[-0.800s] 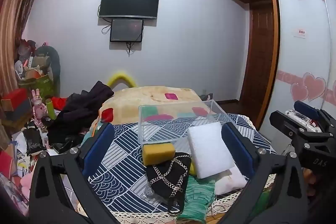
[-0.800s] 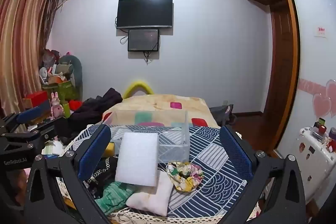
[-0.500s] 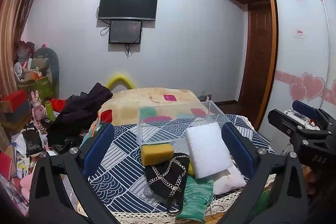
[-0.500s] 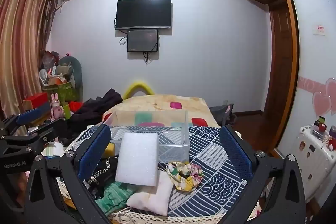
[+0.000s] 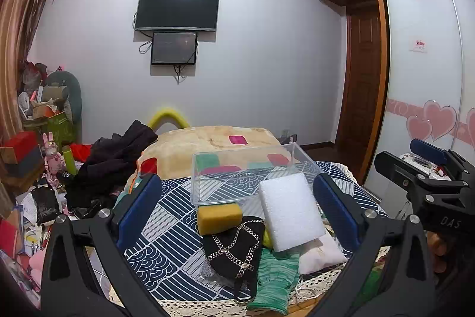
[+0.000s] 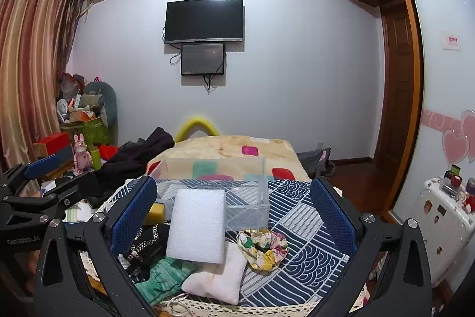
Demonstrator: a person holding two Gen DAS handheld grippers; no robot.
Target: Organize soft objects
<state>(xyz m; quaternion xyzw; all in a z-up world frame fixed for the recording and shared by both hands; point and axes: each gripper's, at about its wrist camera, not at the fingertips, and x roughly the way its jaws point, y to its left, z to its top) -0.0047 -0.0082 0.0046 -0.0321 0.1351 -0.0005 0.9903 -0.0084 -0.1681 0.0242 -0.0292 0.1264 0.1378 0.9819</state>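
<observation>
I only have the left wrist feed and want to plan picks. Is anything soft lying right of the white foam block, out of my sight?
Observer: Yes, a floral scrunchie lies on the patterned cloth, right of the foam block.
Operator: Inside the clear box?
Observer: No, it lies outside the clear box, in front of its near wall.
Operator: What stands at the far right?
Observer: A white suitcase with stickers on it and small jars on top.

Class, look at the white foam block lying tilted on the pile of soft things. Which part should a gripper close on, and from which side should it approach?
Probably the white foam block is best taken across its two long side edges near the raised far end, approaching from above and the near side. It is a flat slab propped on the white pillow, with both edges exposed. The right gripper already straddles it, open.
</observation>
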